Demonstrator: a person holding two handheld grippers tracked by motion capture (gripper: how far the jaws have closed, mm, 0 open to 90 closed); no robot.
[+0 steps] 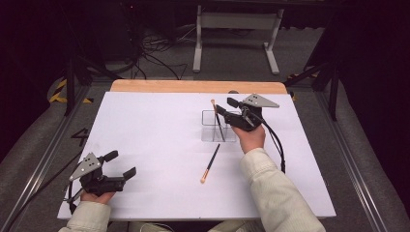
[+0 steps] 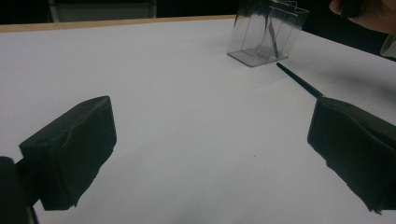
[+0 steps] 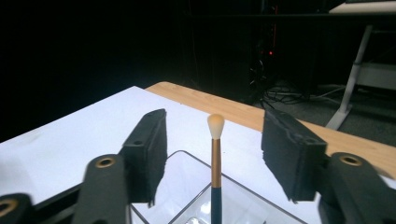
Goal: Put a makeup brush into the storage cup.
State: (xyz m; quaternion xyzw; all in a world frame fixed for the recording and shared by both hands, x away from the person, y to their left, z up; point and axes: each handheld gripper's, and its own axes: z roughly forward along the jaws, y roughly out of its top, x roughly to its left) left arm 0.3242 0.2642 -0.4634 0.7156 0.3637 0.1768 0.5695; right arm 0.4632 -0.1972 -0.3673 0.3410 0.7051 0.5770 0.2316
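While your left gripper [image 1: 126,175] rests at the near left corner of the counter [image 1: 145,145], its jaws are spread wide with nothing but white surface between them. In the left gripper view those jaws frame bare counter, and the loose brush [image 2: 299,80] lies off toward the right-hand jaw, its dark handle running up toward the clear organizer [image 2: 266,35].

Moving to the middle, that loose brush [image 1: 210,163] lies flat on the counter, long axis running from its pale tip, nearest you, up and slightly right toward the clear organizer [image 1: 209,126]. It sits just below the organizer, apart from it, and nothing lies across it.

Further right, your right gripper [image 1: 226,107] hovers at the organizer's upper right, and it's plainly the nearer one to that loose brush; your right hand [image 1: 250,137] is just beside it. In the right gripper view the jaws stand parted, and the standing brush [image 3: 215,154] rises upright between them, bristles up, with clear gaps on both sides, so no pad presses on it. That brush is in the organizer [image 3: 187,163], leaning in a compartment.

My read: the next pick means swinging back and down to your near left, jaws set across the handle. Watch the organizer wall and the standing brush as you withdraw.
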